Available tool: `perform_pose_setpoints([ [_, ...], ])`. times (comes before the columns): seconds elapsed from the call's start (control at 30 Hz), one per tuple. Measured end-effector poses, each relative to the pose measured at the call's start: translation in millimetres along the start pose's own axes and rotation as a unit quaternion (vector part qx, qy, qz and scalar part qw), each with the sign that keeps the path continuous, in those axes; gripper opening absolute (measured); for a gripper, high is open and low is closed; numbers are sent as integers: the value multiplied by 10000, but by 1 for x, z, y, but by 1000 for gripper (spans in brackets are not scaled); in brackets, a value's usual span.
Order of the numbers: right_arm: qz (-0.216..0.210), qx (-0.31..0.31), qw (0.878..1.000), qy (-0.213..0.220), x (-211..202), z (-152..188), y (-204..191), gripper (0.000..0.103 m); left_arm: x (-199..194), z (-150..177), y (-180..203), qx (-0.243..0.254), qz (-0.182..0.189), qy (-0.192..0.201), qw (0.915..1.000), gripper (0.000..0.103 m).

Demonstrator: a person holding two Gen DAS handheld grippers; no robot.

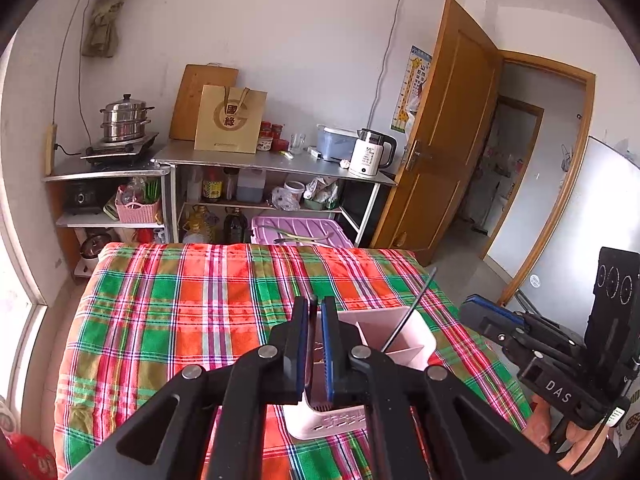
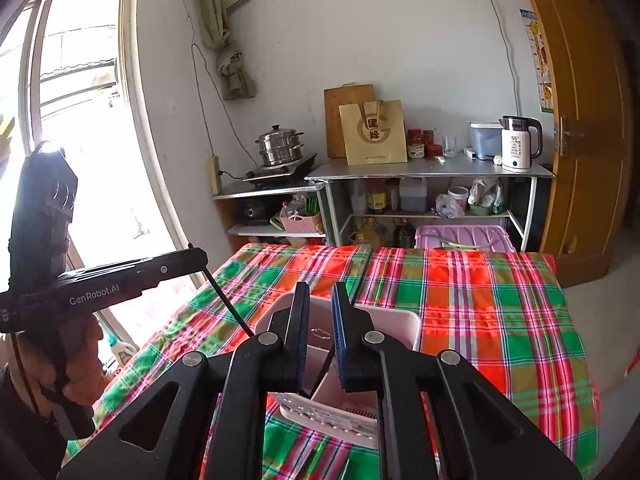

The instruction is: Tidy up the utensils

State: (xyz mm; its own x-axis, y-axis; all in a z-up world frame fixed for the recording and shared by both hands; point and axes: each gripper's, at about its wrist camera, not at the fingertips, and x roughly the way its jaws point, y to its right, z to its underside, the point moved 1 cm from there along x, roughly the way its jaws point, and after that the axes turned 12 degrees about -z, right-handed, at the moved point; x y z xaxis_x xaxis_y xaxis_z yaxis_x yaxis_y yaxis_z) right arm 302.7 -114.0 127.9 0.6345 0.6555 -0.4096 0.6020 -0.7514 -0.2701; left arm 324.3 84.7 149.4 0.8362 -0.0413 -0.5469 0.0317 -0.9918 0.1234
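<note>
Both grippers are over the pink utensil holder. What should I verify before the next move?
1. Left gripper shut on the black chopstick: ok.
2. That chopstick's lower end inside the pink utensil holder: cannot tell, it is hidden behind the right gripper.
3. Right gripper jaws apart, not squeezing anything: ok.
4. Second chopstick leaning in a holder compartment, clear of both grippers: ok.
5. Holder upright on the plaid tablecloth: ok.

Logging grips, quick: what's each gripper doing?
Left gripper: shut on a black stick.
Right gripper: slightly open, second stick apparently loose between its jaws.
</note>
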Motion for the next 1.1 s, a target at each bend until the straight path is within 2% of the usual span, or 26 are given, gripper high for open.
perform_pose_setpoints([
  [0.23, 125, -34, 9994, 332, -55, 13, -6, 11, -45, 20, -7, -19, -96, 357, 9993, 7],
  [0.37, 110, 8, 9994, 340, -78, 26, -6, 11, -65, 34, -9, 19, -228, 430, 9988, 8],
  [0.57, 113, 17, 9998, 165, -96, 54, -3, 11, -91, 72, -5, 124, -178, 461, 9987, 8],
  [0.7, 112, 88, 9999, -25, -97, 75, 0, 11, -92, 106, -1, 172, -106, 218, 9996, 8],
  [0.87, 111, 229, 9993, -288, -89, 97, 9, 11, -75, 144, 1, 218, -65, -207, 9995, 8],
  [1.1, 146, 393, 9975, -575, -76, 117, 21, 11, -41, 176, -8, 187, -206, -790, 9965, 8],
])
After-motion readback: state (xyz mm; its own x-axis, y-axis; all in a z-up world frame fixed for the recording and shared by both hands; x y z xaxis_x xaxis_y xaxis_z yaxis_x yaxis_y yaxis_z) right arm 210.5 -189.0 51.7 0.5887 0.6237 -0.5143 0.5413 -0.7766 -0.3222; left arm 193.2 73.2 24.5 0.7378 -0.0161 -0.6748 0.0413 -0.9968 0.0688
